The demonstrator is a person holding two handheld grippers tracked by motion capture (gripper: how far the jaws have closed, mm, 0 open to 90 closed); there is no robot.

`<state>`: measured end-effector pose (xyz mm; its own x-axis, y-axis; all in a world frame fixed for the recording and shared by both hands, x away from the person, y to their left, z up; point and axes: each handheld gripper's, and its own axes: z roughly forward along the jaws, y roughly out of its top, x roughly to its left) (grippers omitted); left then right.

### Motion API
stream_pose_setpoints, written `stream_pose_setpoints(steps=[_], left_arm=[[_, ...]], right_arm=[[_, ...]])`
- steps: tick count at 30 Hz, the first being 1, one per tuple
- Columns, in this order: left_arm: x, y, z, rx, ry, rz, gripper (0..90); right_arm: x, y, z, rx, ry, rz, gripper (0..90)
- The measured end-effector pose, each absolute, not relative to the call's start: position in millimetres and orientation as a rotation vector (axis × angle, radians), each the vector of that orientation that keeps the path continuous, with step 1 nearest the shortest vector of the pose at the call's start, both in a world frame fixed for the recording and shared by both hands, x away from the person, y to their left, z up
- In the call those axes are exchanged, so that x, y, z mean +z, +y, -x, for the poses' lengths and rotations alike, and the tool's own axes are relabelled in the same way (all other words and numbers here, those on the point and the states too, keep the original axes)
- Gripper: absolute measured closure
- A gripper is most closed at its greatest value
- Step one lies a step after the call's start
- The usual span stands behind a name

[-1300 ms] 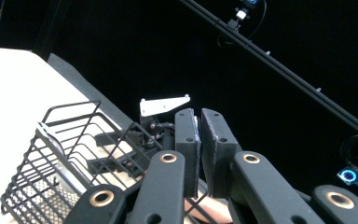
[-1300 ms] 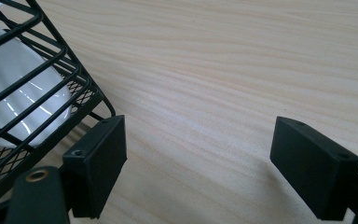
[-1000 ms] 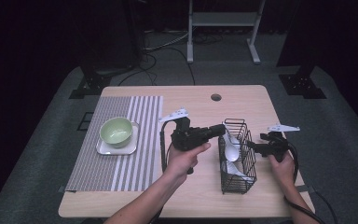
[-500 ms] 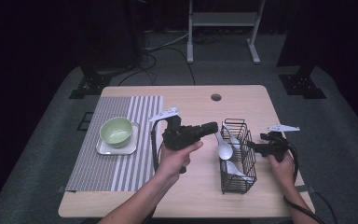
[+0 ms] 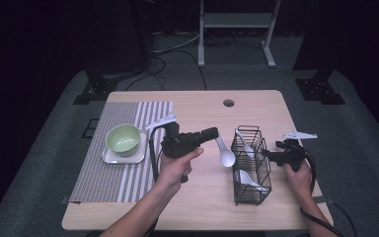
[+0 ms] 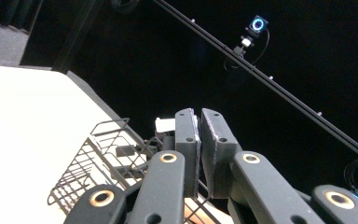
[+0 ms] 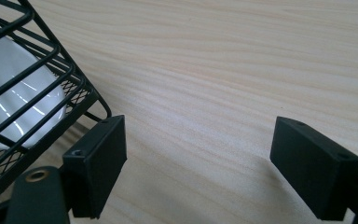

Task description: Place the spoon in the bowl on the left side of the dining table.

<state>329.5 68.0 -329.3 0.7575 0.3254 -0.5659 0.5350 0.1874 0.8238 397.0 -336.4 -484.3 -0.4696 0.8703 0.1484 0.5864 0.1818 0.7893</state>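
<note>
A black wire basket (image 5: 250,165) stands on the right half of the wooden table (image 5: 202,207), with two white spoons (image 5: 249,178) left inside it. My left gripper (image 5: 214,133) hovers just left of the basket, shut on the handle of another white spoon (image 5: 226,157) that hangs down from its jaws. In the left gripper view the jaws (image 6: 199,135) are pressed together, with the basket (image 6: 98,154) beyond them. My right gripper (image 5: 269,155) rests open against the basket's right side; its view shows the spread jaws (image 7: 198,158), the basket corner (image 7: 32,88) and a spoon (image 7: 9,88).
A green bowl (image 5: 123,137) sits on a white square plate (image 5: 122,157) on a striped placemat (image 5: 108,182) at the table's left. A round hole (image 5: 228,103) marks the far table edge. Bare wood lies between the placemat and the basket.
My left gripper has drawn back to the left, away from the basket, carrying the white spoon out with it. The right gripper has stayed beside the basket.
</note>
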Motion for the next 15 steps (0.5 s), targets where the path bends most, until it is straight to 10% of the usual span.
stream_pose_setpoints(steps=[15], left_arm=[[-341, 88, -336, -0.152, 0.813, -1.394, 85.7]], right_arm=[[-484, -336, -397, 1.180, 2.129, -1.380, 17.3]])
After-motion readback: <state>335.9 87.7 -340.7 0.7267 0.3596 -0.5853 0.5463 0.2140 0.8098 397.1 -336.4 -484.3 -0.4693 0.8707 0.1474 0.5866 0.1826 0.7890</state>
